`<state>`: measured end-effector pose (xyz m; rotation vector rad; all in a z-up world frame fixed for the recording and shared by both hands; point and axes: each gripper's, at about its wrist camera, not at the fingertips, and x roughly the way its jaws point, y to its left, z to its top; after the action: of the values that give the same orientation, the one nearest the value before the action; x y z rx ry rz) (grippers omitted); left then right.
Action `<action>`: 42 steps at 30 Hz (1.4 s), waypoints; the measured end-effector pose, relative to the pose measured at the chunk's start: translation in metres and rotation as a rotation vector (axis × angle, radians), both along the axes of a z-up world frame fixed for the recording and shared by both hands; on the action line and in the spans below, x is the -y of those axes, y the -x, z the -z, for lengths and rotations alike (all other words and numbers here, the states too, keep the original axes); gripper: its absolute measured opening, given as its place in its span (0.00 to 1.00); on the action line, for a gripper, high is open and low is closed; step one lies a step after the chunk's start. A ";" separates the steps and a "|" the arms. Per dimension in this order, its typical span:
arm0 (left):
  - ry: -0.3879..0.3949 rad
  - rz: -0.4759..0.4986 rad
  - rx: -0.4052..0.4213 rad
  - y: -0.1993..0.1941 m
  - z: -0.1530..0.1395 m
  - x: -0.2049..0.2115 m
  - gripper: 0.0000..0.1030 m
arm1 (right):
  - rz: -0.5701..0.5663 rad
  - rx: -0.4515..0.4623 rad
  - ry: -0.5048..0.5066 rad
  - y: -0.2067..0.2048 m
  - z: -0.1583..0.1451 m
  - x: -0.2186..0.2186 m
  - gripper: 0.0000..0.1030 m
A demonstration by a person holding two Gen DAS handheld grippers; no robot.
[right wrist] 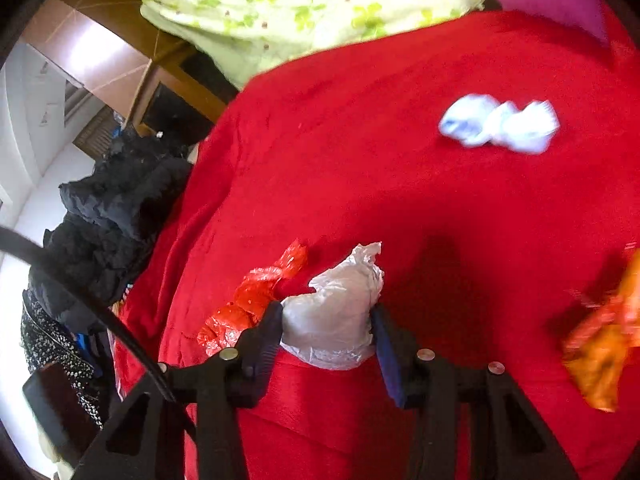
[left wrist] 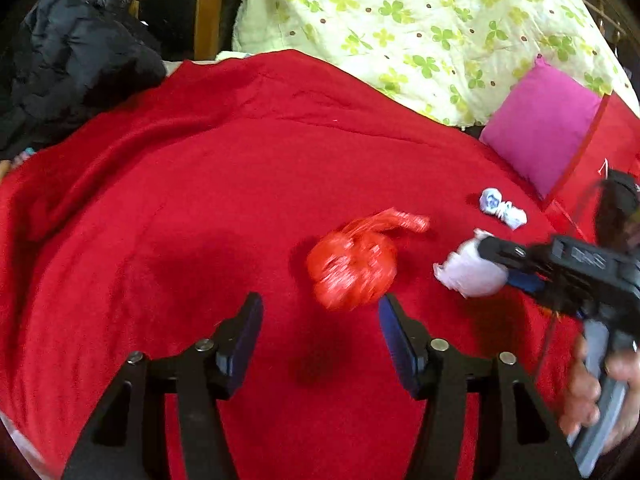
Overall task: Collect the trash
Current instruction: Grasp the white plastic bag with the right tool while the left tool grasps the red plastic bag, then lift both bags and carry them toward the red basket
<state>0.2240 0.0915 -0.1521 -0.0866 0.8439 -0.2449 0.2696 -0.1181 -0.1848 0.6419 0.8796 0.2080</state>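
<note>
A crumpled red plastic bag (left wrist: 352,268) lies on the red blanket (left wrist: 180,200), just beyond my open left gripper (left wrist: 320,312). My right gripper (right wrist: 326,314) is shut on a white plastic wad (right wrist: 336,316), which also shows in the left wrist view (left wrist: 468,270). The red bag shows just left of the wad in the right wrist view (right wrist: 252,300). A white-and-blue crumpled wrapper (left wrist: 502,208) lies farther back, also in the right wrist view (right wrist: 500,124). An orange wrapper (right wrist: 604,340) lies at the right.
A pink cushion (left wrist: 544,128) and a green-flowered quilt (left wrist: 420,20) lie at the back. A black jacket (left wrist: 76,60) is heaped at the left edge of the bed, by a wooden cabinet (left wrist: 188,8).
</note>
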 end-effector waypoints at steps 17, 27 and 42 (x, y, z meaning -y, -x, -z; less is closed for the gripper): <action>0.041 0.006 -0.076 -0.024 0.026 0.034 0.47 | -0.024 0.131 0.153 0.063 -0.044 0.029 0.46; 0.001 0.026 0.046 0.066 -0.035 0.044 0.47 | -0.017 0.303 0.263 0.118 -0.089 0.016 0.46; -0.011 0.068 0.182 0.147 -0.087 0.067 0.48 | 0.144 0.441 0.262 0.216 -0.113 0.061 0.46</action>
<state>0.0768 0.0246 -0.0649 -0.0253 0.6678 -0.3073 0.0539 -0.1790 -0.0715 0.3901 0.4234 0.0954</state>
